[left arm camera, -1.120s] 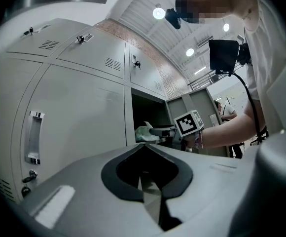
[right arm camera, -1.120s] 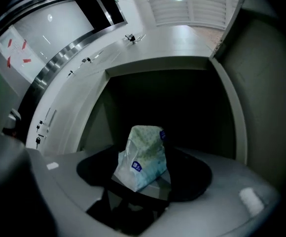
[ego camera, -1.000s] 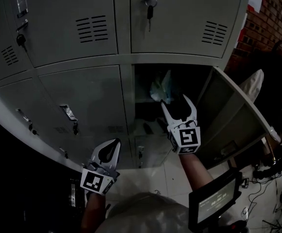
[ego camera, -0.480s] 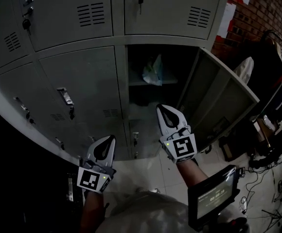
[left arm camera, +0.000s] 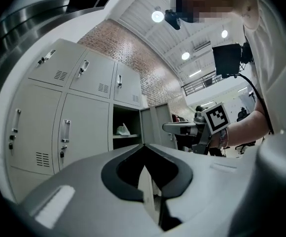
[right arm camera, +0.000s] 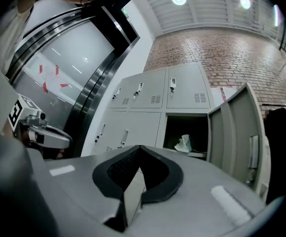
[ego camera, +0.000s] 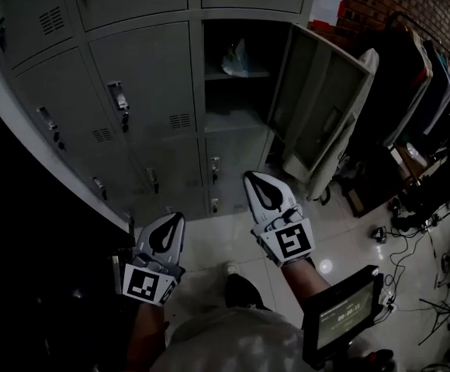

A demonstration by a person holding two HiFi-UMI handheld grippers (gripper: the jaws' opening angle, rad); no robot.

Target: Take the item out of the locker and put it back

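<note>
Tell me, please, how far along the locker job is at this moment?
Looks done: the pale bag lies on the shelf inside the open locker, its door swung wide. In hand: nothing; the left tongs and right tongs are both shut, empty, and hang low in front of the lockers. Left: possibly nothing; whether the bag was taken out first, these views cannot say.

White left tongs [ego camera: 179,216], right tongs [ego camera: 249,176], marker cubes [ego camera: 285,242]
</note>
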